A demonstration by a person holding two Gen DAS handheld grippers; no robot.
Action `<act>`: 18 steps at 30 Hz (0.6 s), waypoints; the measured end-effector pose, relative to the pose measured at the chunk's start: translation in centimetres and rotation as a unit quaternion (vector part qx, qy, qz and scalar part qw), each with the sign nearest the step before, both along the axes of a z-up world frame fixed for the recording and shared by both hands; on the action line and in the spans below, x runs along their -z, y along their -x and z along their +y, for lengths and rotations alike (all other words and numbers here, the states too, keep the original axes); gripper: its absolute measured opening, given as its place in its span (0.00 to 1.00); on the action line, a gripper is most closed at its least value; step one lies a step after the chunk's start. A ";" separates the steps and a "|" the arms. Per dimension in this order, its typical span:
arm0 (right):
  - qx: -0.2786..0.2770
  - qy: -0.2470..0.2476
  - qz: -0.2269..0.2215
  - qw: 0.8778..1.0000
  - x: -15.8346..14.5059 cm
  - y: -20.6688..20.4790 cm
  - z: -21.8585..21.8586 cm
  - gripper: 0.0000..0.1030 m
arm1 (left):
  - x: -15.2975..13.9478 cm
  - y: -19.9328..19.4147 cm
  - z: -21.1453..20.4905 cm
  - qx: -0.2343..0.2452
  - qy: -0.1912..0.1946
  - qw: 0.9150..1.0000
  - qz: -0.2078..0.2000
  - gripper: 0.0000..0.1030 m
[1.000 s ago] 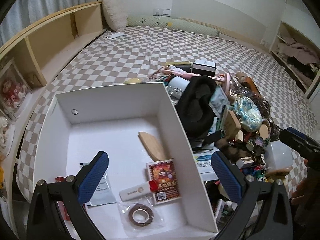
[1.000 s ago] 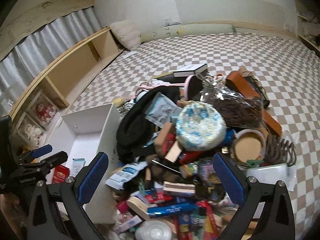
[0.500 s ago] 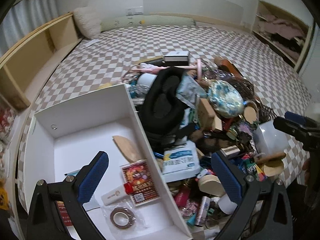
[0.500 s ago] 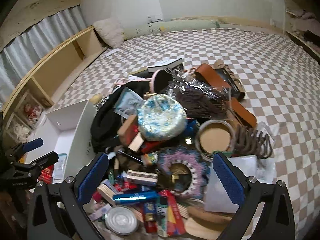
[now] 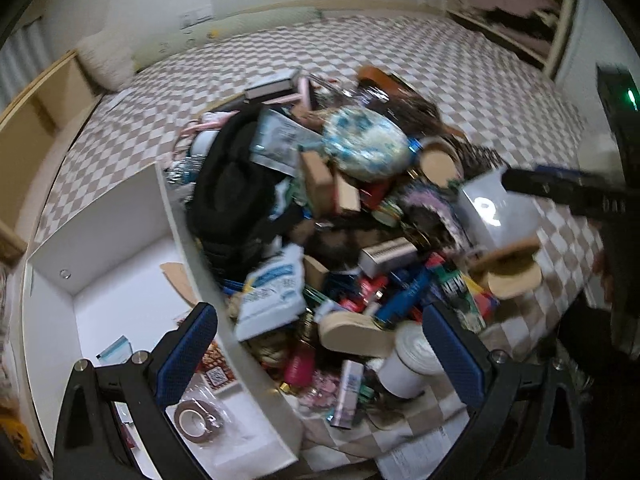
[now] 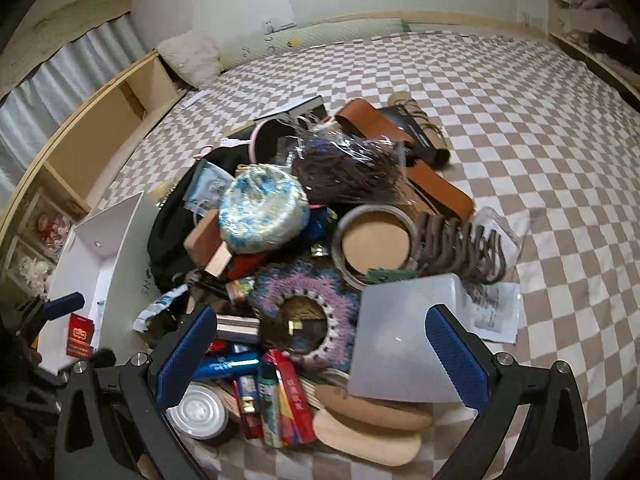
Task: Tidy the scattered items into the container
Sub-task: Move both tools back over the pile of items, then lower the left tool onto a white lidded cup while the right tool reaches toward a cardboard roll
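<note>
Both sets of fingers spread wide, gripping nothing: left gripper [image 5: 320, 344] above the box [image 5: 224, 320] wall, right gripper [image 6: 320, 344] over the pile [image 6: 304, 240] heaped on the bed [image 6: 520, 120] beside it. Best to choose a loose top piece, close squarely, lift clear of the wall.

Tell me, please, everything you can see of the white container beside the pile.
The white container is an open-topped rectangular box with thin, smooth, rigid-looking white walls; a small round metal stud sits on its far wall. It stands upright on the checkered cover, its right wall pressed by the heap. Inside lie a roll of brown tape in a clear bag, a red printed card, a tan wooden piece and a small packet. The left hand-held gripper straddles its right wall, open.
</note>
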State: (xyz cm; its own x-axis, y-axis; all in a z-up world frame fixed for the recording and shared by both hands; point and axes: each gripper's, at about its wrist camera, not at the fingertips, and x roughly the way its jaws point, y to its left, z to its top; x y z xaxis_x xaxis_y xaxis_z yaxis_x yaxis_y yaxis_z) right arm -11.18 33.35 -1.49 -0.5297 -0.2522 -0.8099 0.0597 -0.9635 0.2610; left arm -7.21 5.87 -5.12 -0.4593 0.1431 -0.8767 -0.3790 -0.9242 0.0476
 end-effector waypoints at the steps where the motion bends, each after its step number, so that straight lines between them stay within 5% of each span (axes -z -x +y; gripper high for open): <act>1: 0.001 0.000 -0.003 1.000 0.1 0.0 0.2 1.00 | 0.3 -0.3 0.5 0.008 0.005 1.000 -0.005 1.00; 9: 0.013 0.006 -0.013 1.000 0.5 -0.4 1.5 1.00 | 2.1 -2.0 3.2 0.053 0.000 0.998 -0.046 1.00; 18: 0.001 0.001 -0.009 1.000 0.2 -0.6 1.0 1.00 | 5.0 -4.2 6.0 0.118 0.056 0.990 -0.047 1.00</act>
